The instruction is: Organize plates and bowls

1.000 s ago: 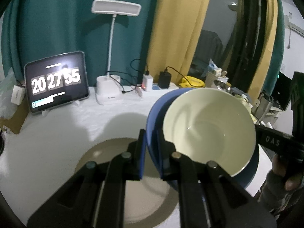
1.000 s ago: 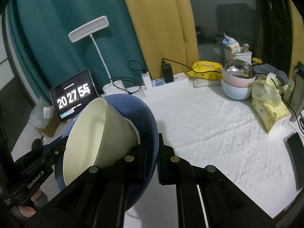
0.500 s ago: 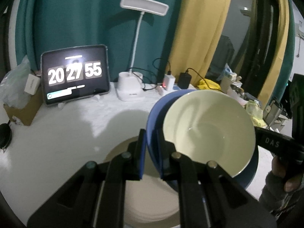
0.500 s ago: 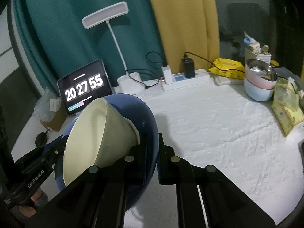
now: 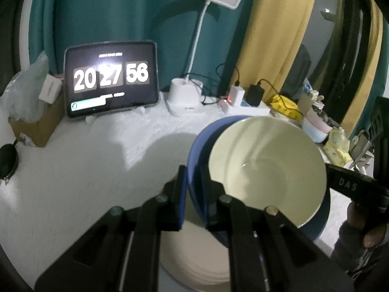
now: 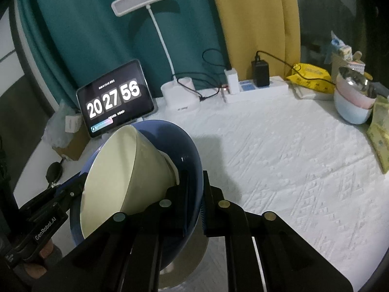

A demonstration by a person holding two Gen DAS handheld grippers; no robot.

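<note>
In the left wrist view, the black tablet clock (image 5: 111,79) reads 20 27 56, up from 55, and "DAS" shows on the right gripper's black body. The left gripper (image 5: 193,200) pinches the rim of the deep blue bowl (image 5: 199,143), which holds the cream ceramic bowl (image 5: 266,170), above a beige plate (image 5: 194,265) that has slid lower in view. In the right wrist view, "GenRobot.AI" marks the left gripper's body, and the right gripper (image 6: 194,202) clamps the blue bowl's opposite rim over the white textured tablecloth (image 6: 291,158); the clock appears larger than before.

Left gripper (image 5: 194,202) and right gripper (image 6: 194,204) both clamped, angled downward.
</note>
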